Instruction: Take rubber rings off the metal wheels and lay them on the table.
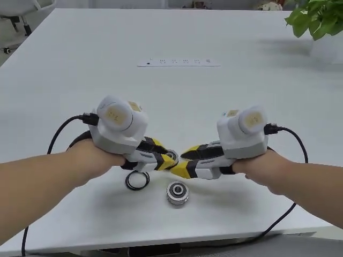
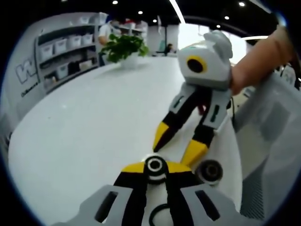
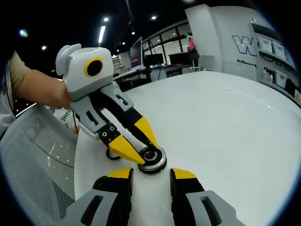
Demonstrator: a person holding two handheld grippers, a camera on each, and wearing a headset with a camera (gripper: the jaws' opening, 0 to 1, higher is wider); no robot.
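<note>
We had L gripper (image 2: 154, 168) pinching a wheel (image 3: 153, 159) by the spare wheel (image 1: 177, 193); R gripper (image 3: 151, 175) gaped empty, facing it. If R tugged too hard, L's hold could've slipped, wheel rolling off.

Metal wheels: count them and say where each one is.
2. One metal wheel is clamped in the jaws of the left gripper. The second wheel lies free on the table, nearer the person than both grippers. More could be hidden behind the grippers.
</note>
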